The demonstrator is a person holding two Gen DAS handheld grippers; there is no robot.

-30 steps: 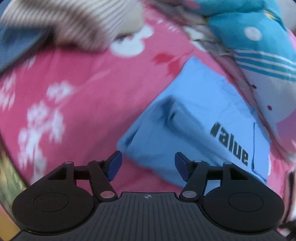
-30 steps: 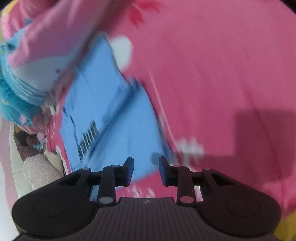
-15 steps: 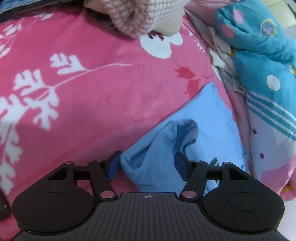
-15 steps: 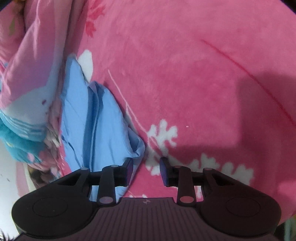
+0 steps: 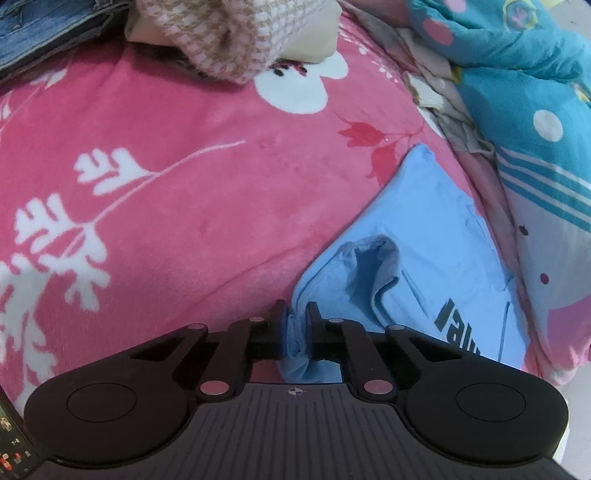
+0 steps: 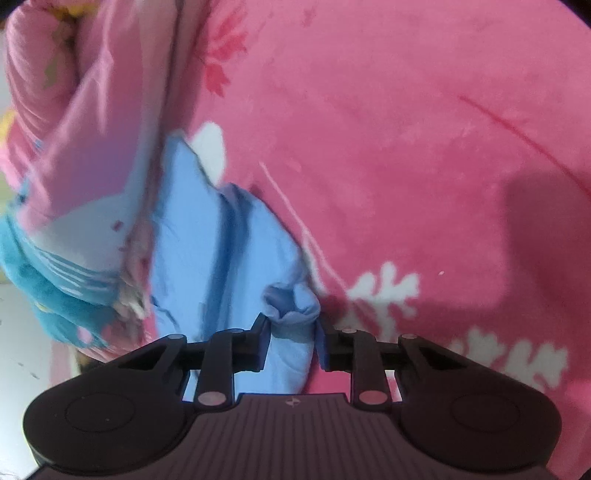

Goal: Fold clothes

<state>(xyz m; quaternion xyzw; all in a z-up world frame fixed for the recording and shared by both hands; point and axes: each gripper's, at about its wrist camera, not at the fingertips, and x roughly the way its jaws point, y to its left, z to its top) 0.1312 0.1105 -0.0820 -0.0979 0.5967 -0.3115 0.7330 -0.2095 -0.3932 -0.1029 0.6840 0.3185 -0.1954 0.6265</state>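
1. Pink floral blanket (image 5: 192, 206) is the work surface — soft, so fingertips can dig under cloth edges.
2. Blue shirt (image 5: 436, 229) lies on the blanket, hard against the bedding pile (image 5: 546, 155) on its far side; printed lettering faces up.
3. Left gripper (image 5: 295, 325): jaws closing, pinched tight on a bunched shirt corner. Grip sits at the edge nearest the open blanket, likely so the corner can be carried across.
4. Right gripper (image 6: 291, 332): jaws closing with a fold of shirt (image 6: 221, 258) between them; pads look to be pressing the cloth, though the grip is wider than the left one.
5. Two held corners read as setup for lifting or spreading one edge.
6. Room: wide bare blanket on the side away from the pile — the best direction to pull.
7. Constraints: pile touches the shirt edge and could snag it; knit garment (image 5: 229, 33) and jeans (image 5: 48, 29) sit well apart at the top.
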